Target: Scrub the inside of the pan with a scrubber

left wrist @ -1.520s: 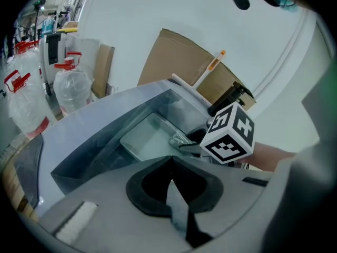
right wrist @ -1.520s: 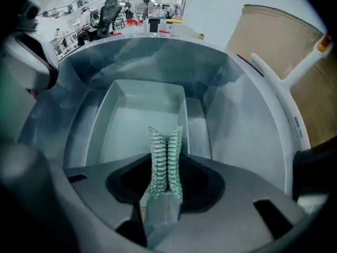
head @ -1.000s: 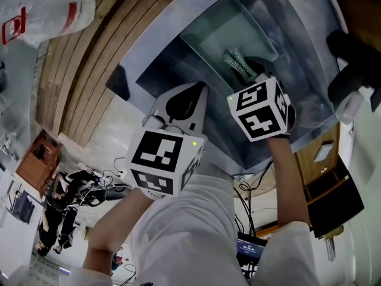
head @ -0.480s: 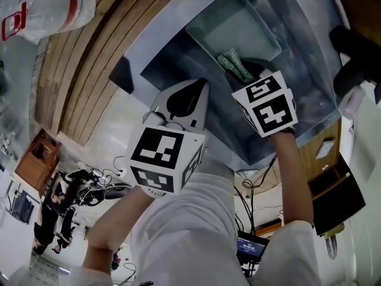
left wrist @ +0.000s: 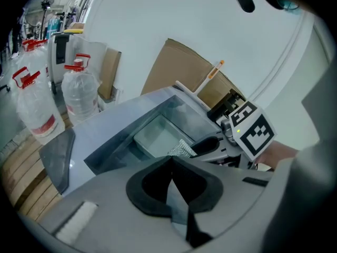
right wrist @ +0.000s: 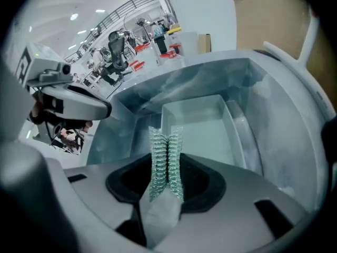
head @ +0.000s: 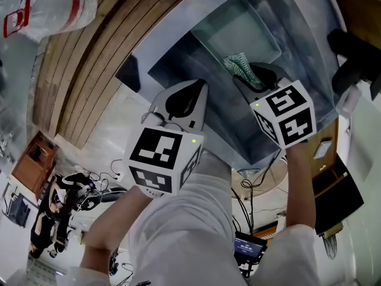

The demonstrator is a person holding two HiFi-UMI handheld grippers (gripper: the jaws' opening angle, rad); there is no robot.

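Clamping the scrubber (right wrist: pixel 166 157), right gripper (head: pixel 255 79) hangs over the pan's (head: pixel 205 40) near edge; left gripper (head: pixel 197 93), jaws together, empty, sits at the sink (head: pixel 303 34) rim.

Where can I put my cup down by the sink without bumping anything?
The steel counter between the sink and the water bottles is bare. The pan is free at its far end but crowded at its near end, where the right tool holds the scrubber.

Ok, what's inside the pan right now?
Nothing visible: the pan floor looks bare. The scrubber, clamped in the right gripper, hides part of its near edge.
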